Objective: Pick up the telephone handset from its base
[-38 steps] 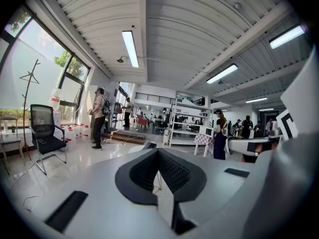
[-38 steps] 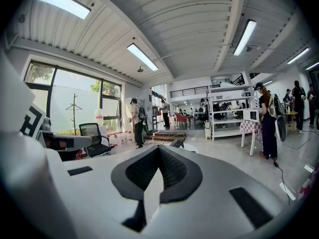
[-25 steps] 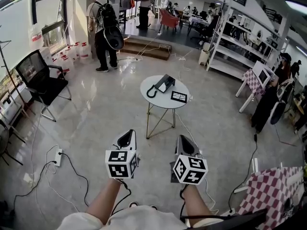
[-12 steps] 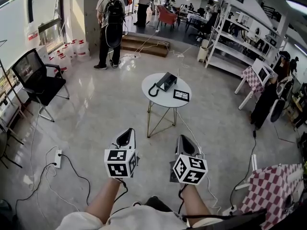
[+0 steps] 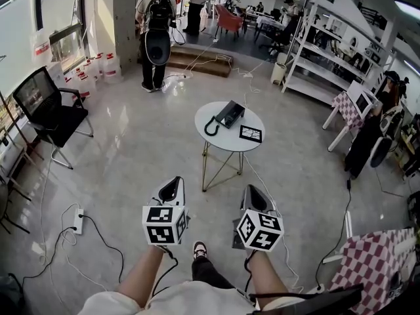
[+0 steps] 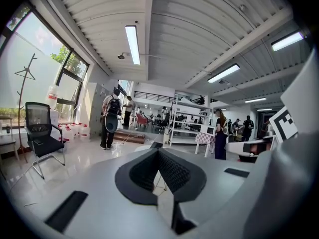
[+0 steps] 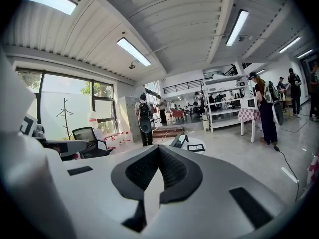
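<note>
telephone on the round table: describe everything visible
The telephone is a black, plastic-looking, boxy desk set with a sloped face. It sits askew on the far half of the white round table. A dark curved piece hooks out from its left end onto the tabletop; whether it is the handset or the cord is too small to tell. A black-and-white marker card lies beside it, apart. Only the table touches it.

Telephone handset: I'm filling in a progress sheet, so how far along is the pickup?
Done: nothing yet; the handset lies on its base on the round table. In hand: nothing; the left gripper and right gripper are shut, empty, well short of the table. Left: reach the table, open one gripper, close on the handset, lift it.
</note>
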`<state>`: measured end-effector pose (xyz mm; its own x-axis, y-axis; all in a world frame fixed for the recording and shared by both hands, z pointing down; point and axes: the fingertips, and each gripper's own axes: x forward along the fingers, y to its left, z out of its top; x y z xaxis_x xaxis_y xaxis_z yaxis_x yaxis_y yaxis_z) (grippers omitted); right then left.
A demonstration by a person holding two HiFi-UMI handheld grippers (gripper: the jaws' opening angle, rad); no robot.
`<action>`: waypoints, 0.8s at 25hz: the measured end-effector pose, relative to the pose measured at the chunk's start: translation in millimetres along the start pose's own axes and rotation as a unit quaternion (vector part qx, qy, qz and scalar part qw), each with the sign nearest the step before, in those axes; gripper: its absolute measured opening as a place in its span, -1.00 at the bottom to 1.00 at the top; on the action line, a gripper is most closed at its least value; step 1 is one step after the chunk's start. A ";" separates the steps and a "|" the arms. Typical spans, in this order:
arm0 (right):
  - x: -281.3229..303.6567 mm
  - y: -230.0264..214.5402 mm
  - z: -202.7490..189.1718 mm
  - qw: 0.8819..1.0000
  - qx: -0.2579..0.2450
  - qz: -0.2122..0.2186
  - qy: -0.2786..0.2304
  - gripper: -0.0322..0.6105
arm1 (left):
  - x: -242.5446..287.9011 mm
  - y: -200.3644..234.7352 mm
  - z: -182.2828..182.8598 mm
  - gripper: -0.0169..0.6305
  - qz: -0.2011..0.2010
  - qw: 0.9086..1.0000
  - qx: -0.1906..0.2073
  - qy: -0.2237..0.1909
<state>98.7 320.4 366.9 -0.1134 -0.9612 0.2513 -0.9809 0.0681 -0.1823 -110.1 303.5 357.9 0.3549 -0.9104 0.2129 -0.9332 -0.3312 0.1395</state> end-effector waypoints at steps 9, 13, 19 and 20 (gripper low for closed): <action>62.2 -12.7 16.4 1.000 -0.004 0.001 0.005 -0.83 | 50.4 18.6 19.7 -0.92 0.012 1.000 0.013 -0.006; 92.7 -15.9 27.9 1.000 -0.008 0.007 0.005 -0.83 | 78.5 24.8 27.3 -0.92 0.017 1.000 0.013 -0.007; 137.1 -22.8 49.9 1.000 -0.021 0.010 -0.003 -0.83 | 121.9 36.1 41.7 -0.92 0.021 1.000 0.016 -0.010; 144.7 -23.9 52.1 1.000 -0.021 0.010 -0.002 -0.83 | 129.0 38.3 43.4 -0.92 0.021 1.000 0.017 -0.010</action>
<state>113.9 165.7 358.1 -0.1321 -0.9607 0.2443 -0.9844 0.0981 -0.1462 -102.5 162.7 348.7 0.3146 -0.9282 0.1986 -0.9487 -0.3005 0.0984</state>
